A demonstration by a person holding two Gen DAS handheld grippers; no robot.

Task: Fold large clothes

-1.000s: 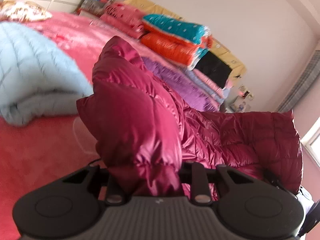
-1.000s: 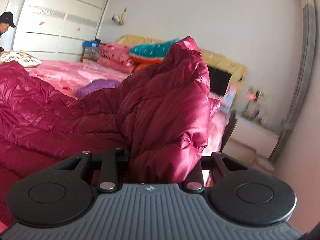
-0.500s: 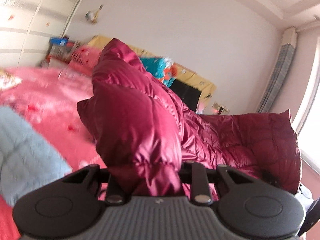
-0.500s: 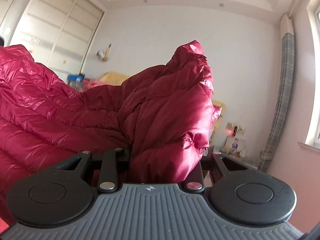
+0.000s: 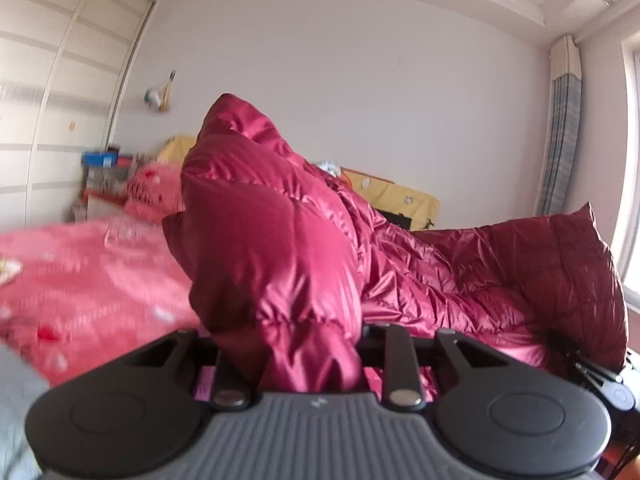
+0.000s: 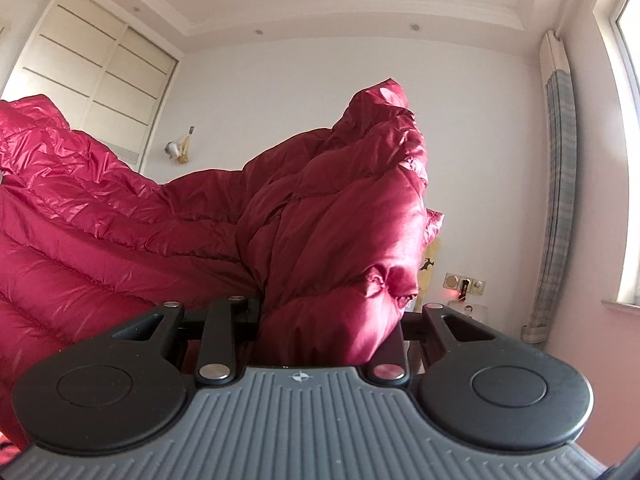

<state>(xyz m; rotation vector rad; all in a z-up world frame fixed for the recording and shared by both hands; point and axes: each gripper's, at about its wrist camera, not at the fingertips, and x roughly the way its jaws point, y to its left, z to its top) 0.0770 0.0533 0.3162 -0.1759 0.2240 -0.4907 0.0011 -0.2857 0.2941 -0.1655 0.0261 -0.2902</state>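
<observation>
Pink bedspread (image 5: 80,280) at left. White wardrobe (image 5: 52,120) along the left wall. Yellow cover (image 5: 400,200) against the far wall. Striped curtain (image 6: 558,200) beside the window. Wall sockets (image 6: 466,284) below.

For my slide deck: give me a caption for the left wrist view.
Left tool clamps a bunched corner of the crimson down jacket, lifted above the pink bed.

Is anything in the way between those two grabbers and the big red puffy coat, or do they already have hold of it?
Nothing visible stands between them. The left gripper is shut on a bunched fold of the red coat, and the right gripper is shut on another fold of it. The coat stretches between them above the pink bed.
</observation>
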